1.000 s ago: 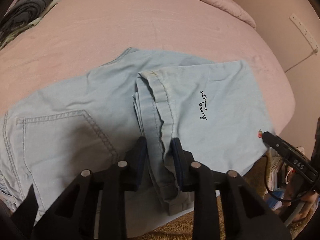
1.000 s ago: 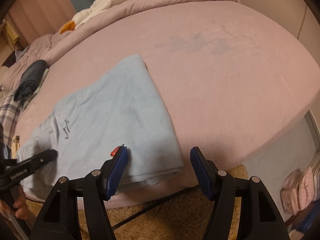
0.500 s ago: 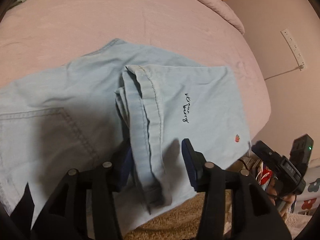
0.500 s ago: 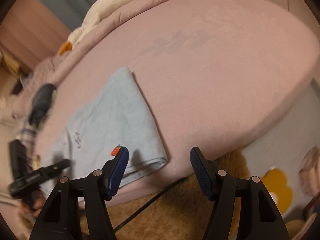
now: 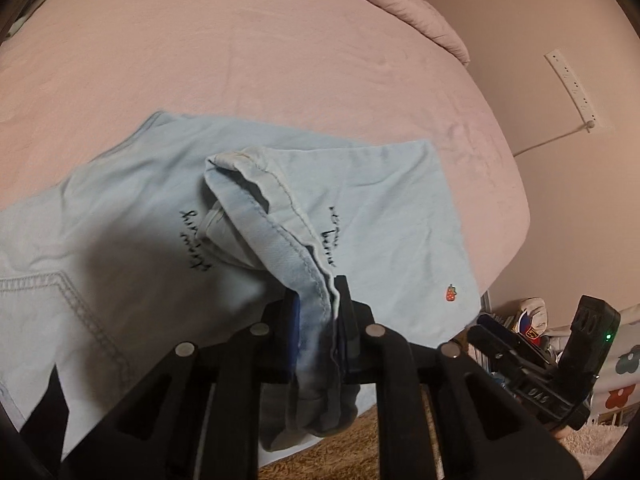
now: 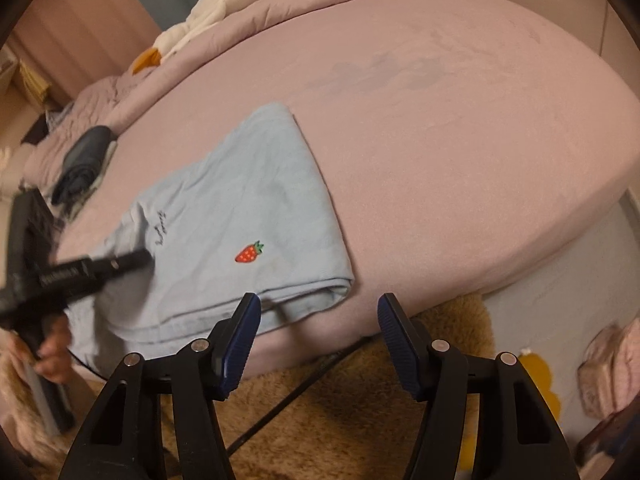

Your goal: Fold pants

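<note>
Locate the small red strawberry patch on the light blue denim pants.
The strawberry patch sits on the folded-over top layer of the pants, near the bed's front edge; in the right wrist view it lies just beyond the open right gripper's left finger.

Dim warm indoor light, soft shadows, strong fisheye curvature with dark corners, blur at right view's edges

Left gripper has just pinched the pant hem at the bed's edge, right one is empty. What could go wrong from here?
1. The left gripper pinches only the bunched hem; layers may slip out when lifted.
2. The pants lie at the bed edge, so pulling could drag them off.
3. The right gripper is open, leaving the fold corner unsupported.
</note>
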`<state>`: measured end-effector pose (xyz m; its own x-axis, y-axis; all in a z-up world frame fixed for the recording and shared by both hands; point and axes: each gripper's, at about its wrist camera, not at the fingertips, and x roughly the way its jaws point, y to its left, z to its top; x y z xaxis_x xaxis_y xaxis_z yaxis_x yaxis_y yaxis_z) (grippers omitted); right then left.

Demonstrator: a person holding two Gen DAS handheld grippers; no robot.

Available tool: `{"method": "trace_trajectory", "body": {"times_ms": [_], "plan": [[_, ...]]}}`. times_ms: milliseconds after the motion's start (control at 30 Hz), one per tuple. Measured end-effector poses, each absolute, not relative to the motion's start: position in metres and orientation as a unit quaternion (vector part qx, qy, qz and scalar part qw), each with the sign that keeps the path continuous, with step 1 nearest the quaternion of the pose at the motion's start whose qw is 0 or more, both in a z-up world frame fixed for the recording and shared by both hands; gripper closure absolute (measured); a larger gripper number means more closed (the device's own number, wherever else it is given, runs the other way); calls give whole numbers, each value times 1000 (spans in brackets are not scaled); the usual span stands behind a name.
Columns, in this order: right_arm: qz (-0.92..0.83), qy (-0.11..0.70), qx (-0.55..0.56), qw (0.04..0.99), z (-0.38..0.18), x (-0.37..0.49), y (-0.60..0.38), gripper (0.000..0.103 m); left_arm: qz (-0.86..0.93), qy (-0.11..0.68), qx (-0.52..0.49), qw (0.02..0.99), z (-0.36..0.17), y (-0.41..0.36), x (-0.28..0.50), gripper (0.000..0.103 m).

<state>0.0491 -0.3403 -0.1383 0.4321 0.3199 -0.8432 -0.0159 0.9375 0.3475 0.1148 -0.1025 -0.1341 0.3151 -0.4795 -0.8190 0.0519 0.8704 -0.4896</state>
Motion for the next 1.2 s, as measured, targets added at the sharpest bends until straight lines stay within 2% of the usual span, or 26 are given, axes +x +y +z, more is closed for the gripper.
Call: {"method": "trace_trajectory", "body": {"times_ms": [300, 500, 533, 567, 733, 900, 1033, 1100, 1167, 1200], "plan": [[80, 539, 95, 833, -147, 57, -334, 40, -137, 568, -191, 789, -144, -80, 110, 87], [78, 527, 107, 839, -146, 73, -334, 61, -131, 565, -165, 798, -141, -91, 111, 87], [83, 524, 110, 841, -146, 75, -333, 71, -132, 563, -164, 799, -141, -91, 111, 87], [92, 515, 113, 845, -142, 75, -331, 85, -130, 562, -165, 800, -140, -90, 109, 87], [86, 490, 177, 849, -132, 73, -348, 94, -130, 556, -160, 805, -142, -89, 105, 87], [72, 516, 166, 837, -159, 76, -342, 95, -128, 552, -141, 812, -146, -96, 105, 83], [84, 517, 175, 834, -149, 77, -347, 93, -124, 553, -135, 813, -141, -88, 102, 79], [83, 517, 155, 838, -139, 77, -345, 82, -114, 549, -139, 816, -138, -83, 100, 78], [68, 520, 119, 843, -127, 73, -340, 64, -109, 547, -141, 818, -137, -81, 99, 77], [65, 520, 111, 845, -124, 71, -339, 62, -107, 547, -142, 818, -138, -80, 99, 76]]}}
